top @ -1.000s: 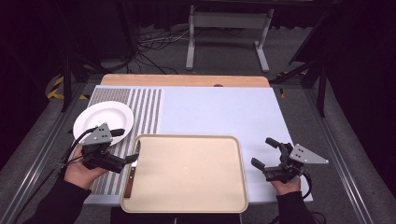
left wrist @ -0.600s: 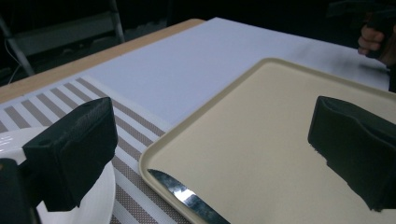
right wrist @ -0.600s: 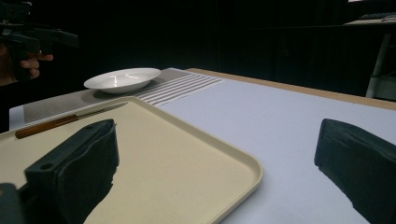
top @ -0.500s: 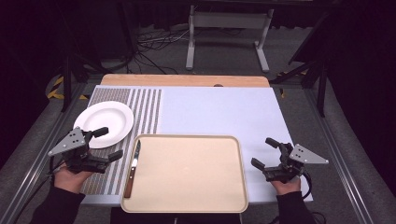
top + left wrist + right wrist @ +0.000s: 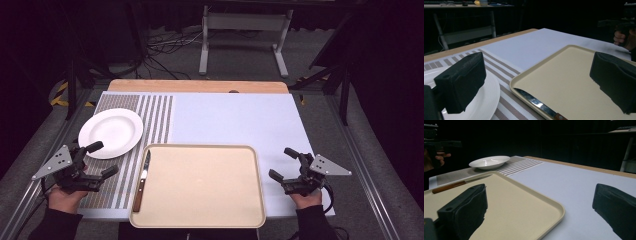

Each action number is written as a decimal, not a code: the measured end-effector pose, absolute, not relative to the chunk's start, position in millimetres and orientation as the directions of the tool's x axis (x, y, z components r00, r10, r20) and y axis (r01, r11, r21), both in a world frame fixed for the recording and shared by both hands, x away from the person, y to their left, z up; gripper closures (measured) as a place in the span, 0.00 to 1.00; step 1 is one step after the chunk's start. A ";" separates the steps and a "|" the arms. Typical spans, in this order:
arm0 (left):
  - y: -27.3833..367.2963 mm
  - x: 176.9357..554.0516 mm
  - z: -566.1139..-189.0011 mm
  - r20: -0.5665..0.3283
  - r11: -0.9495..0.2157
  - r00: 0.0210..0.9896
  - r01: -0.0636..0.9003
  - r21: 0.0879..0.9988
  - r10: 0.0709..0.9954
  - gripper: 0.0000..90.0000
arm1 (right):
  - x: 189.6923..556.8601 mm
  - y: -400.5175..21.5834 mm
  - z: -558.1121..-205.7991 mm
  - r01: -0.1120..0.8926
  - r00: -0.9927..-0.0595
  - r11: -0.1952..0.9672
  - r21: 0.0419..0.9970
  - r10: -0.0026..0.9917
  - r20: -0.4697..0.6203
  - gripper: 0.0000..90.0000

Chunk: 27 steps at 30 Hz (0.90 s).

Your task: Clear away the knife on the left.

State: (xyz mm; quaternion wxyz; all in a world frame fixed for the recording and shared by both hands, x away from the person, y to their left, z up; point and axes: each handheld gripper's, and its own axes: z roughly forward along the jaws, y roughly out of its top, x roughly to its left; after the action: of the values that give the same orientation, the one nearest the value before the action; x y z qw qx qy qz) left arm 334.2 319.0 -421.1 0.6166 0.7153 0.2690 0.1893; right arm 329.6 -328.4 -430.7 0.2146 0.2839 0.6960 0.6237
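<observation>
Beige tray (image 5: 200,187) near table's front edge; knife (image 5: 142,181) lies along its left rim. White plate (image 5: 111,132) just beyond. Left gripper (image 5: 97,160) and right gripper (image 5: 284,164) flank tray, jaws wide apart, holding nothing.

Two black jaws of the right gripper (image 5: 540,215) stand wide apart, one over the beige tray (image 5: 524,202), the other over the pale mat (image 5: 579,185). A wooden-handled knife (image 5: 459,183) lies along the tray's far edge. Beyond it, a white plate (image 5: 489,161) sits on the striped placemat (image 5: 521,166).
</observation>
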 end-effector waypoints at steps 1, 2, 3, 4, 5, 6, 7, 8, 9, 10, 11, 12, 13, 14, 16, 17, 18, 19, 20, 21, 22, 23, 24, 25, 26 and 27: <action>320.0 334.1 -422.5 -0.068 -0.089 0.782 0.157 0.984 0.620 0.01 | 329.7 -328.3 -430.8 0.128 -0.746 0.062 0.990 0.664 0.055 0.01; 321.9 334.3 -424.6 -0.064 -0.094 0.779 0.156 0.983 0.624 0.01 | 329.7 -328.3 -430.8 0.128 -0.746 0.062 0.990 0.664 0.055 0.01; 323.5 334.4 -426.1 -0.057 -0.101 0.778 0.154 0.983 0.625 0.01 | 329.8 -328.3 -430.9 0.130 -0.746 0.061 0.990 0.664 0.057 0.01; 323.5 334.4 -426.1 -0.057 -0.101 0.778 0.154 0.983 0.625 0.01 | 329.8 -328.3 -430.9 0.130 -0.746 0.061 0.990 0.664 0.057 0.01; 324.7 333.5 -428.1 -0.066 -0.096 0.776 0.161 0.982 0.628 0.01 | 329.8 -328.3 -431.0 0.131 -0.745 0.061 0.990 0.665 0.058 0.01; 327.3 333.2 -430.4 -0.066 -0.096 0.775 0.162 0.982 0.628 0.01 | 329.8 -328.5 -431.0 0.133 -0.744 0.060 0.989 0.665 0.060 0.01; 329.2 333.3 -431.6 -0.061 -0.099 0.774 0.158 0.982 0.630 0.01 | 329.8 -328.5 -431.1 0.133 -0.744 0.059 0.989 0.665 0.060 0.01; 331.4 333.6 -432.9 -0.056 -0.103 0.774 0.156 0.982 0.631 0.01 | 329.9 -328.5 -431.2 0.134 -0.744 0.058 0.989 0.666 0.061 0.01; 332.9 333.7 -434.8 -0.065 -0.097 0.773 0.162 0.982 0.631 0.01 | 330.1 -328.5 -431.4 0.134 -0.743 0.057 0.989 0.666 0.062 0.01; 334.4 333.7 -436.6 -0.071 -0.095 0.770 0.169 0.981 0.634 0.01 | 330.3 -328.3 -431.5 0.134 -0.745 0.057 0.989 0.664 0.063 0.01; 335.3 334.2 -438.9 -0.075 -0.090 0.769 0.170 0.981 0.635 0.01 | 330.3 -328.4 -431.6 0.134 -0.745 0.057 0.989 0.664 0.063 0.01; 337.0 334.4 -440.8 -0.072 -0.098 0.767 0.174 0.980 0.637 0.01 | 330.3 -328.5 -431.5 0.134 -0.744 0.058 0.989 0.665 0.062 0.01; 337.9 334.4 -442.4 -0.079 -0.099 0.769 0.183 0.978 0.634 0.01 | 330.2 -328.6 -431.5 0.134 -0.744 0.057 0.989 0.665 0.062 0.01; 338.5 334.6 -444.9 -0.083 -0.095 0.767 0.186 0.978 0.637 0.01 | 330.4 -328.7 -431.6 0.133 -0.744 0.057 0.990 0.665 0.061 0.01; 340.3 334.8 -449.1 -0.084 -0.105 0.766 0.194 0.975 0.637 0.01 | 330.5 -328.7 -431.8 0.136 -0.743 0.057 0.989 0.666 0.064 0.01; 340.7 334.7 -451.1 -0.089 -0.105 0.764 0.201 0.974 0.639 0.01 | 330.6 -328.7 -431.9 0.137 -0.743 0.057 0.989 0.666 0.064 0.01; 341.5 334.3 -452.9 -0.097 -0.105 0.762 0.212 0.972 0.640 0.01 | 330.6 -328.7 -431.9 0.137 -0.744 0.058 0.989 0.665 0.064 0.01; 342.3 334.6 -454.2 -0.093 -0.110 0.763 0.211 0.971 0.640 0.01 | 330.7 -328.9 -432.0 0.136 -0.745 0.059 0.989 0.664 0.063 0.01; 342.8 334.1 -456.6 -0.095 -0.112 0.761 0.216 0.970 0.642 0.01 | 330.6 -329.1 -432.0 0.139 -0.744 0.059 0.989 0.665 0.065 0.01; 342.8 334.1 -456.6 -0.095 -0.112 0.761 0.216 0.970 0.642 0.01 | 330.6 -329.1 -432.0 0.139 -0.744 0.059 0.989 0.665 0.065 0.01; 344.2 333.6 -458.9 -0.099 -0.117 0.762 0.224 0.968 0.641 0.01 | 330.9 -329.7 -432.4 0.138 -0.743 0.059 0.989 0.666 0.064 0.01; 344.2 333.6 -458.9 -0.099 -0.117 0.762 0.224 0.968 0.641 0.01 | 330.9 -329.7 -432.4 0.138 -0.743 0.059 0.989 0.666 0.064 0.01; 344.1 333.6 -461.5 -0.115 -0.099 0.761 0.230 0.968 0.638 0.01 | 330.9 -329.8 -432.6 0.139 -0.743 0.060 0.988 0.666 0.065 0.01; 344.7 334.0 -462.5 -0.118 -0.096 0.762 0.231 0.968 0.637 0.01 | 331.4 -330.1 -433.1 0.136 -0.745 0.063 0.989 0.664 0.060 0.01; 345.3 334.1 -462.9 -0.124 -0.097 0.764 0.238 0.966 0.633 0.01 | 331.6 -330.0 -433.4 0.140 -0.744 0.064 0.988 0.665 0.063 0.01; 344.8 334.2 -463.6 -0.128 -0.091 0.761 0.239 0.967 0.636 0.01 | 331.7 -329.9 -433.6 0.142 -0.745 0.064 0.988 0.664 0.064 0.01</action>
State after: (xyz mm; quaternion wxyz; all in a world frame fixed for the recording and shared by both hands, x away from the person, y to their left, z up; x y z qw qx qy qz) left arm 334.2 344.8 -463.6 0.6018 0.7201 0.3036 0.1649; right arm 331.7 -329.9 -433.6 0.2106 0.2887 0.6983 0.6202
